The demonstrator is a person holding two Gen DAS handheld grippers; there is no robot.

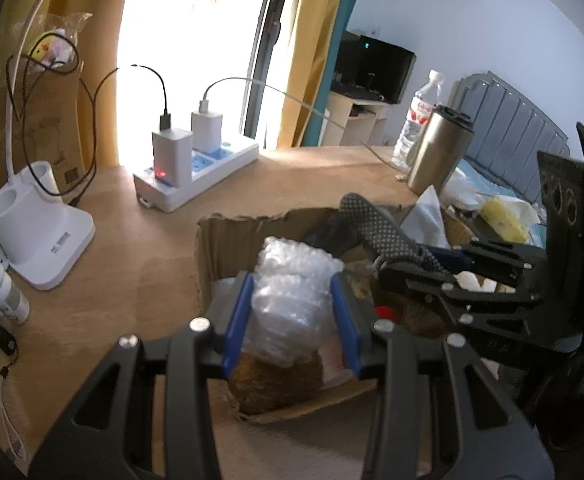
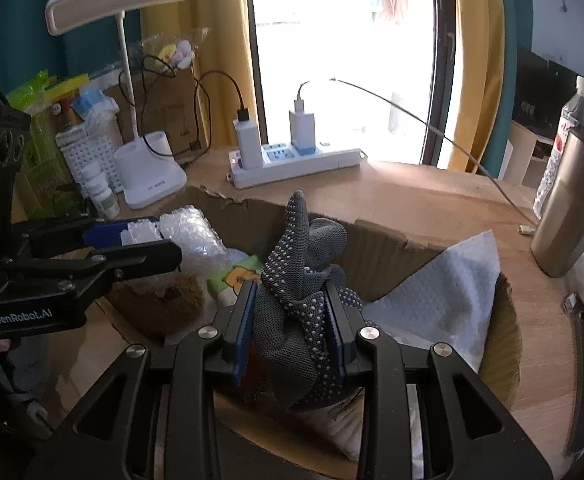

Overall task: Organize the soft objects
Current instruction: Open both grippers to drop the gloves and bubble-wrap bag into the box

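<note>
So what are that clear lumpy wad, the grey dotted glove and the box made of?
The wad, pinched in the left gripper, looks like bubble wrap: clear glossy plastic film with rows of small air pockets. The glove, held in the right gripper, seems a grey matte knit with raised pale dots, probably rubbery grip nubs. The box is brown corrugated cardboard; its torn rim shows fluting.

Your left gripper (image 1: 292, 312) has its blue pads clamped on something; your right gripper (image 2: 289, 328), just to its right, is likewise clamped, fingers level.
</note>
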